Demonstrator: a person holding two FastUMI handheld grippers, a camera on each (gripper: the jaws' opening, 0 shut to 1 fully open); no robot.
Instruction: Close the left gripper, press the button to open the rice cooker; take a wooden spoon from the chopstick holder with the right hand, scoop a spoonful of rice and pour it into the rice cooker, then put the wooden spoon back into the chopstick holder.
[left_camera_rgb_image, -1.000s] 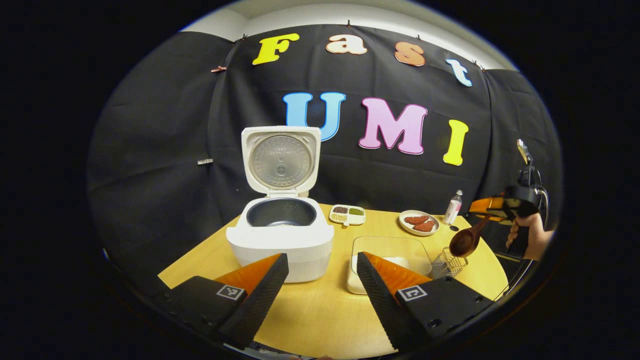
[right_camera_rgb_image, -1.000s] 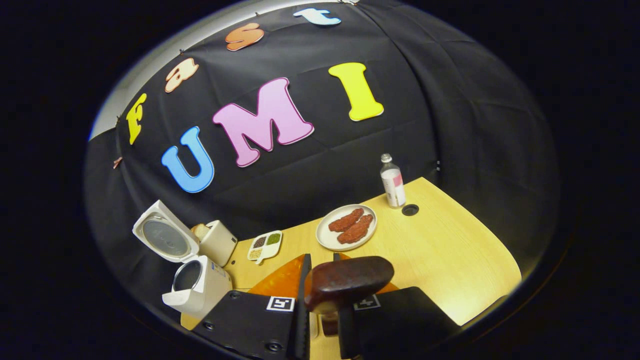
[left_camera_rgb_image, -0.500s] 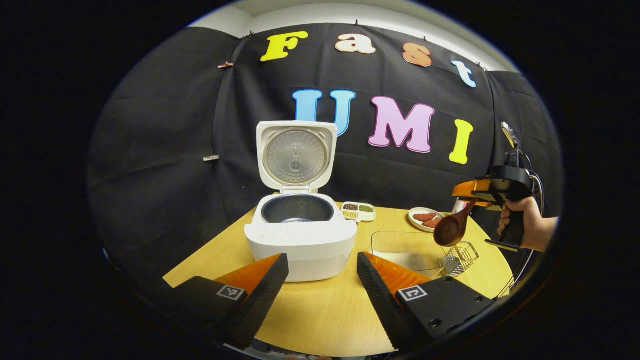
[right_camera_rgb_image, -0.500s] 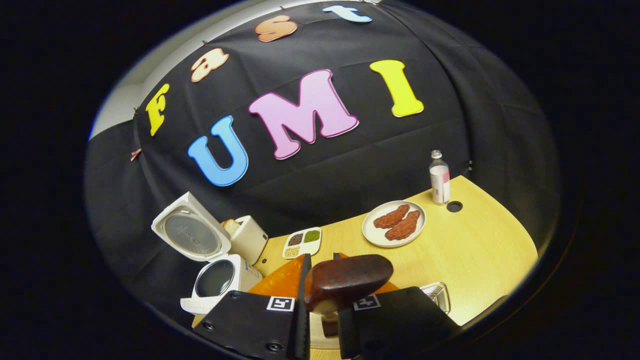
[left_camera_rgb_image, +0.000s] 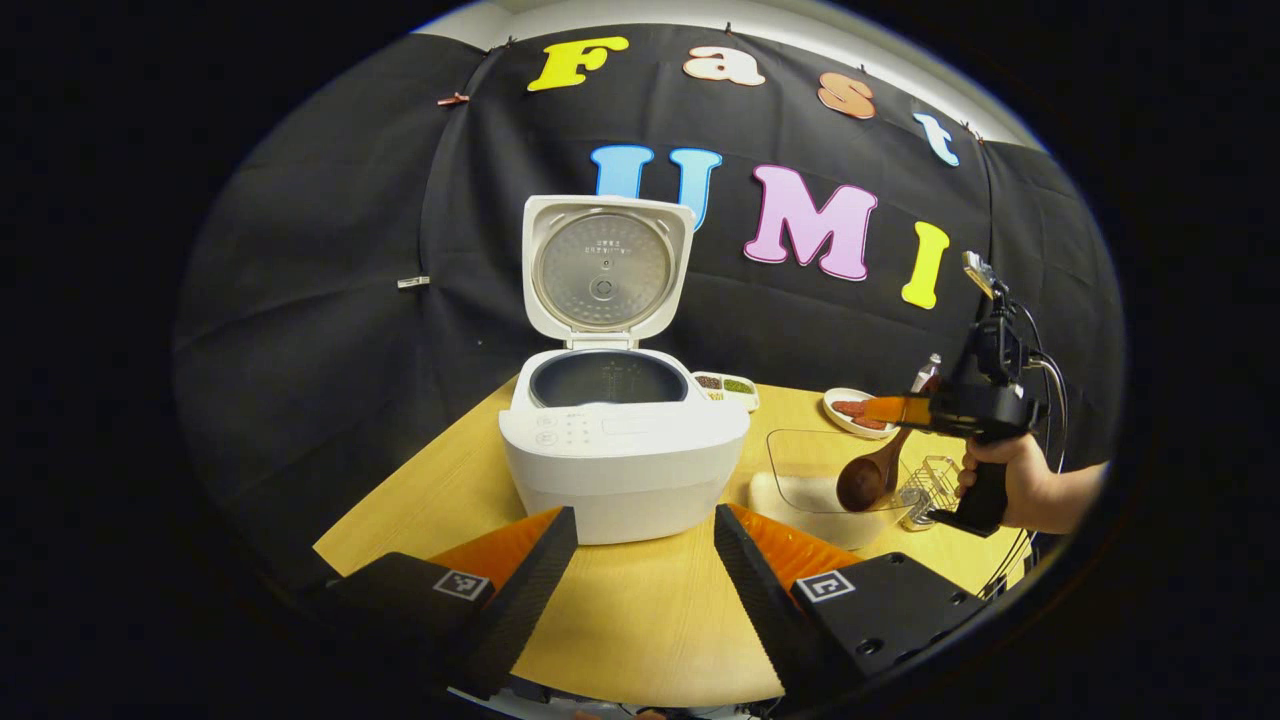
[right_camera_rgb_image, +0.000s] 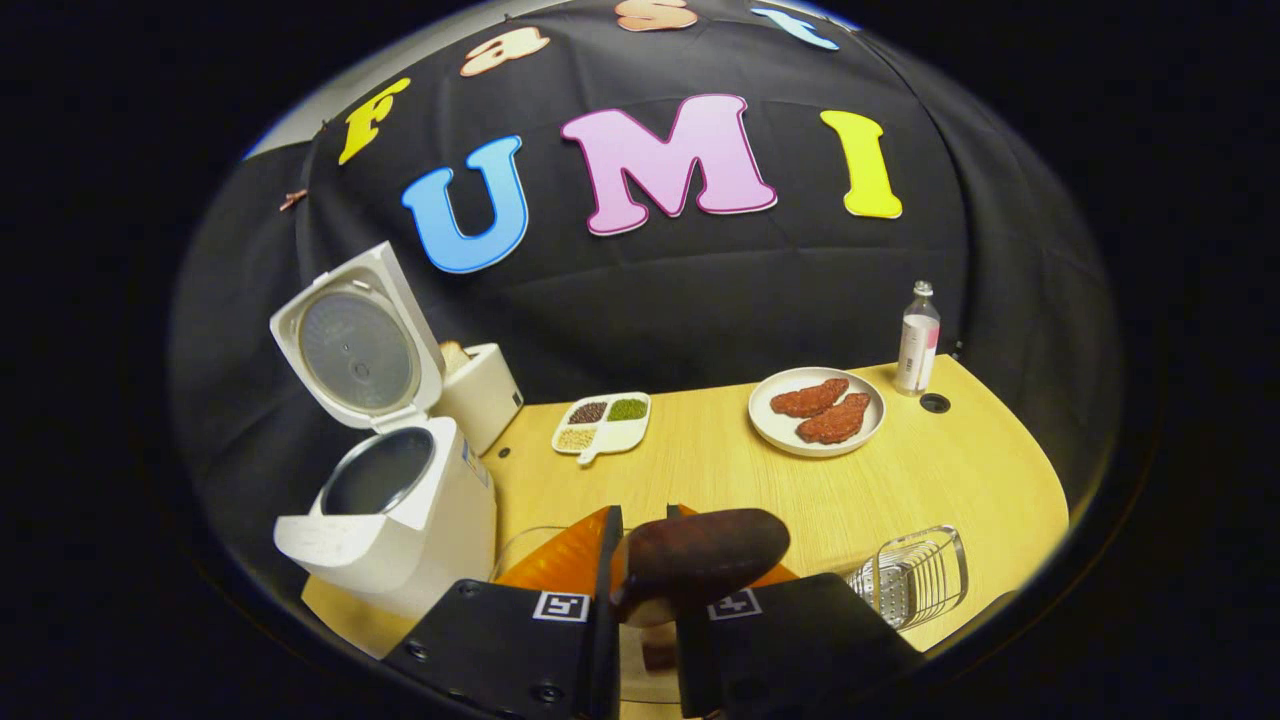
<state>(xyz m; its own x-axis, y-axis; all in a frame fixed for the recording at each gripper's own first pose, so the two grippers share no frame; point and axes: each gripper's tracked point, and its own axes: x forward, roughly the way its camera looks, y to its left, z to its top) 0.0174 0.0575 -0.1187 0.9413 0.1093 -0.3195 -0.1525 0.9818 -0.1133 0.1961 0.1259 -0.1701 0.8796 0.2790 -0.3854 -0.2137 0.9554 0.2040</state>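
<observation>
A wooden bench (left_camera_rgb_image: 640, 620) carries a white rice cooker (left_camera_rgb_image: 622, 465) with its lid (left_camera_rgb_image: 605, 270) standing upright and the dark inner pot (left_camera_rgb_image: 608, 378) exposed. Just right of the cooker sits a clear container (left_camera_rgb_image: 815, 485) with white rice in its bottom. A wire chopstick holder (right_camera_rgb_image: 915, 575) stands at the near right of the bench, just right of the container. Farther back are a plate (right_camera_rgb_image: 818, 410) of two reddish patties, a small divided dish (right_camera_rgb_image: 603, 422) of beans and grains, and a small bottle (right_camera_rgb_image: 918, 340) at the far right. A white toaster (right_camera_rgb_image: 480, 395) with bread stands behind the cooker.

The left tool (left_camera_rgb_image: 640, 570) hangs low over the near edge of the bench in front of the cooker, its fingers wide apart and holding nothing. The right tool (right_camera_rgb_image: 645, 600), gripped by a hand (left_camera_rgb_image: 1010, 480), is clamped on the handle of a wooden spoon (left_camera_rgb_image: 868, 478), whose bowl hangs down over the right side of the rice container.
</observation>
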